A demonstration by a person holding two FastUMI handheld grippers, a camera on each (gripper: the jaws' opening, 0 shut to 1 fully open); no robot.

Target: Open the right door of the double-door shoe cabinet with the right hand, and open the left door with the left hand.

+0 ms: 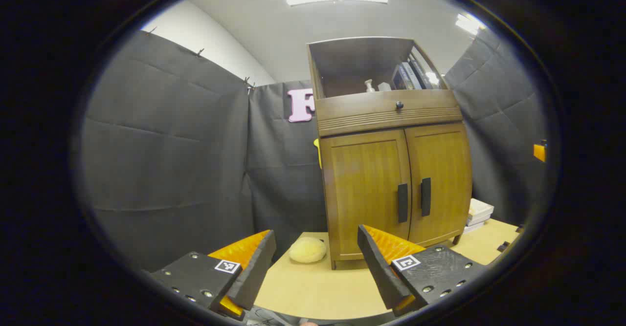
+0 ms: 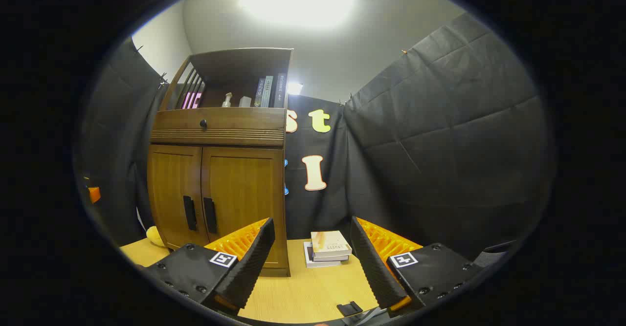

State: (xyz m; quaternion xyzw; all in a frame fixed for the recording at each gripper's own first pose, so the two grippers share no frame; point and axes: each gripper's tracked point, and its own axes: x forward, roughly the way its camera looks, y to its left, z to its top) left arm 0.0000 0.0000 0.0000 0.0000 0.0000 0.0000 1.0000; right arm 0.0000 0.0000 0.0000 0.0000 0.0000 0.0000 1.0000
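Left gripper (image 1: 313,262): fingers spread wide apart, nothing between them, hovering above the light wooden tabletop (image 1: 313,287). Just beyond the gap between the fingers, a pale yellow round sponge-like lump (image 1: 307,249) on the tabletop, close against the cabinet's foot. Past the outer finger, standing upright on the tabletop, the brown wooden double-door shoe cabinet (image 1: 391,169), both doors closed. Left door (image 1: 364,189) and right door (image 1: 440,179) meeting at the middle, each with a dark vertical handle (image 1: 402,203) beside the seam. Above the doors, a drawer front with a small dark round knob (image 1: 399,104); above that, an open shelf with upright books (image 1: 408,76) and a small white bottle (image 1: 369,86). Farther off past the cabinet's far side, a stack of white flat books (image 1: 479,213).

Right gripper (image 2: 310,260): fingers likewise wide apart and empty, over the same tabletop. Beyond the gap, a small stack of books with a cream cover (image 2: 328,249) lying flat on the wood. Nearer, low between the fingers, a small black flat piece (image 2: 349,308). Past the inner finger, the cabinet, doors shut, handles side by side, well apart from the fingertips.
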